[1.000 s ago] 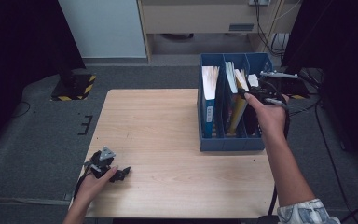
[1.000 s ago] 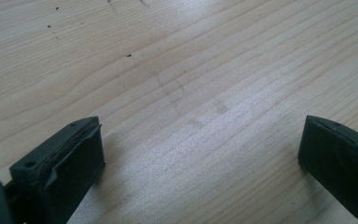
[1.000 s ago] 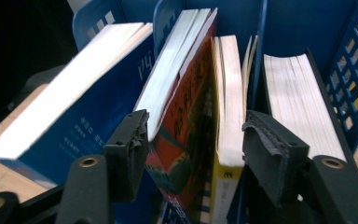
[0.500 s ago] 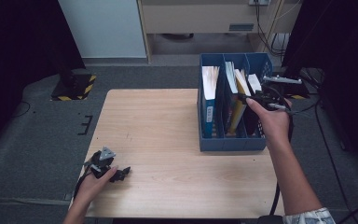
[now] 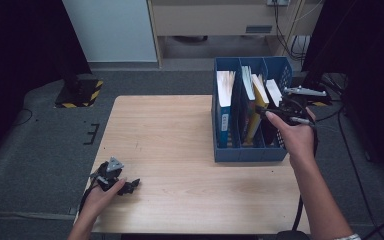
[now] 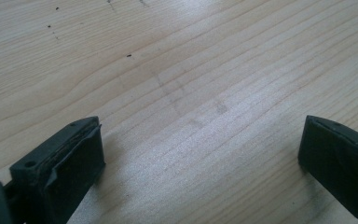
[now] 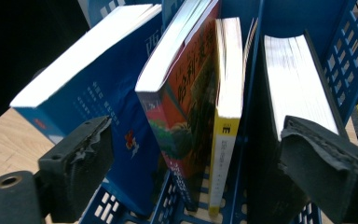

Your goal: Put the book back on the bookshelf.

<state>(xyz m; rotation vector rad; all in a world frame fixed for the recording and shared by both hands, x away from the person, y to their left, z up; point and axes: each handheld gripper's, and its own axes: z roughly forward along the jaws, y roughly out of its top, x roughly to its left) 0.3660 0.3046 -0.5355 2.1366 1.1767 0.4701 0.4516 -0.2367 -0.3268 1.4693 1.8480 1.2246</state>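
A: At the blue file rack (image 5: 250,154) on the right side of the table (image 5: 180,135), the right claw (image 7: 193,154) has just been spreading its jaws; they now stand wide with nothing pressed between the pads. A second ago, in the high view, the hand was close over the rack's right end; it has barely shifted since.

B: What does that mean for the work?

A: By my reading, a book has just been let go into the rack, so that placement looks finished and the hand is free to pull back.

B: Which book?

A: Most likely the black-covered book (image 7: 296,88) in the rightmost slot. It stands upright, just inside the right jaw, not gripped. The yellow-spined book (image 7: 227,93) and the red illustrated book (image 7: 177,93) share the middle slot, straight ahead between the jaws; the blue book (image 7: 98,79) leans in the left slot.

B: And the other hand?

A: The left claw (image 6: 200,154) rests at the near left of the table, jaws wide over bare wood.
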